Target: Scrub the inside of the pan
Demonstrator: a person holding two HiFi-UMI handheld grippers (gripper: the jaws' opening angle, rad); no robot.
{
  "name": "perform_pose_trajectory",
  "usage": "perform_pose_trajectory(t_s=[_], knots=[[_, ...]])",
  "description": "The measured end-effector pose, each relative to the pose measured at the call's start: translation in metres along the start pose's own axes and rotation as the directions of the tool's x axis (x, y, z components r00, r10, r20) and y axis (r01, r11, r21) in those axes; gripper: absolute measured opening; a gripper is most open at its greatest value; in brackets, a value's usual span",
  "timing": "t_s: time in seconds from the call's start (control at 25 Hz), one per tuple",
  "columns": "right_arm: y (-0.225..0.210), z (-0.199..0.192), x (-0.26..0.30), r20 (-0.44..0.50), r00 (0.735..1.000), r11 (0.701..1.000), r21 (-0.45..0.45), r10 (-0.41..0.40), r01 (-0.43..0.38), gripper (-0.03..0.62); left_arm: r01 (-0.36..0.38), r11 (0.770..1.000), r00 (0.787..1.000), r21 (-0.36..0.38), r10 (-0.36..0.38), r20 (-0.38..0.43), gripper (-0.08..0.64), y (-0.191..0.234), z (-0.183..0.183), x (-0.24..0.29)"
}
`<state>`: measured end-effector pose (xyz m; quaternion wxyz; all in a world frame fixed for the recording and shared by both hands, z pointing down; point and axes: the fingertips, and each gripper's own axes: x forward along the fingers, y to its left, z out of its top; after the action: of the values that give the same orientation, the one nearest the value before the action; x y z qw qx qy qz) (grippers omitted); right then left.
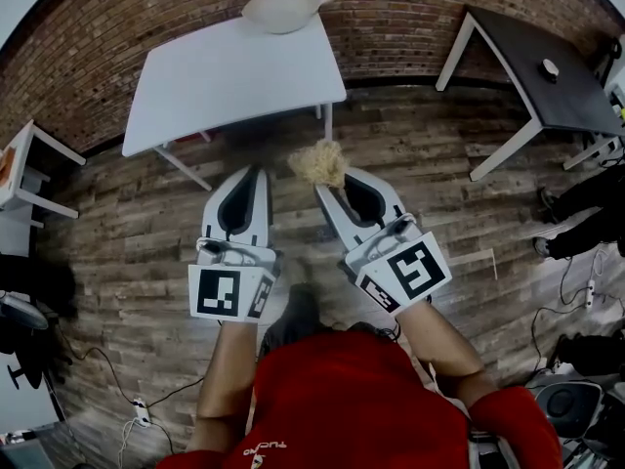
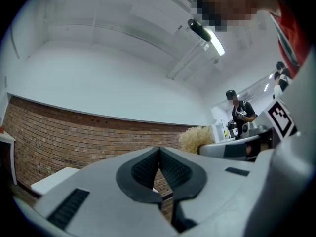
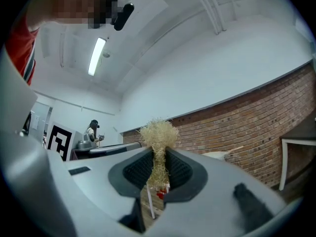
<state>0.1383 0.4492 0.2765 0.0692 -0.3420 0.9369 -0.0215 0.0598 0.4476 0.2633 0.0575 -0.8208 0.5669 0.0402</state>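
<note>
1. At 12 o'clock in the head view, the pan [image 1: 281, 10] is sitting on the far edge of the white table [image 1: 225, 76]. It is lying close against the brick wall [image 1: 410, 18], with its wooden handle pointing toward 3 o'clock.
2. The left gripper [image 1: 252, 174] is hovering over the wooden floor [image 1: 127, 233], well apart from the pan. Its jaws are resting together with nothing between them (the left gripper view shows the ribbed pads meeting along a single seam).
3. The right gripper [image 1: 334, 186] is clamping the scrubber [image 1: 318, 162], a straw-coloured tuft of fibres. The jaws are gripping its lower strands, and the bushy head is standing out past the tips toward 12 o'clock.
4. Both grippers are pointing toward the white table, the left one at 9 o'clock of the right; neither is touching the table or the pan.
5. At 2 o'clock, the dark table [image 1: 547, 86] is carrying a small round object [image 1: 550, 67].
6. At 6 o'clock, the person's red shirt [image 1: 342, 399] is filling the lower edge of the head view.
</note>
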Motion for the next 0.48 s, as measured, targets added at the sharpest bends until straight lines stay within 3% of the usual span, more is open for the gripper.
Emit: perform_pose_trajectory(t_s=[0.48], knots=[[-0.057, -0.010, 0.150, -0.010, 0.998, 0.998, -0.024, -0.056, 0.056, 0.075, 0.048, 0.999, 0.999, -0.010, -0.048, 0.012, 0.014, 0.128, -0.021, 0.111]])
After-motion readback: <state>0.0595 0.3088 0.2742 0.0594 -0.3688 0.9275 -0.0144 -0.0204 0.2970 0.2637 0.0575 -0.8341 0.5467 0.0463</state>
